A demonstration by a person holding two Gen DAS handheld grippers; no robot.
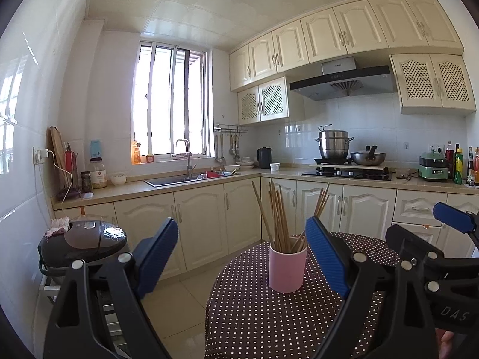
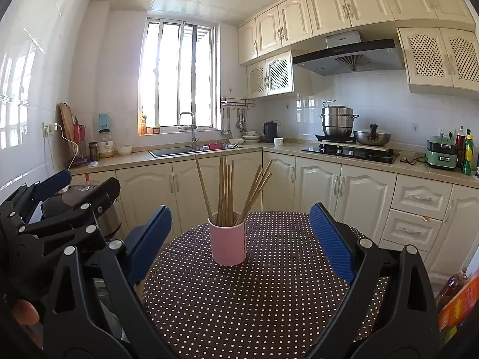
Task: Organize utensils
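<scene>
A pink cup (image 1: 287, 269) (image 2: 228, 243) stands upright on a round table with a dark polka-dot cloth (image 1: 254, 314) (image 2: 254, 299). Several wooden chopsticks (image 1: 278, 218) (image 2: 227, 188) stick out of it, fanned apart. My left gripper (image 1: 242, 254) is open, held above the table's left side, with the cup between and beyond its blue pads. My right gripper (image 2: 239, 239) is open too, with the cup seen between its fingers, farther ahead. Each gripper shows in the other's view: the right gripper (image 1: 443, 233) at the right edge, the left gripper (image 2: 71, 188) at the left edge. Neither holds anything.
A black rice cooker (image 1: 83, 245) sits on a rack left of the table. Cream cabinets (image 1: 209, 218) run along the back under a counter with a sink (image 1: 185, 179), a hob with pots (image 1: 344, 149) and bottles (image 1: 458, 164). A bottle and an orange box (image 2: 458, 296) stand at the right.
</scene>
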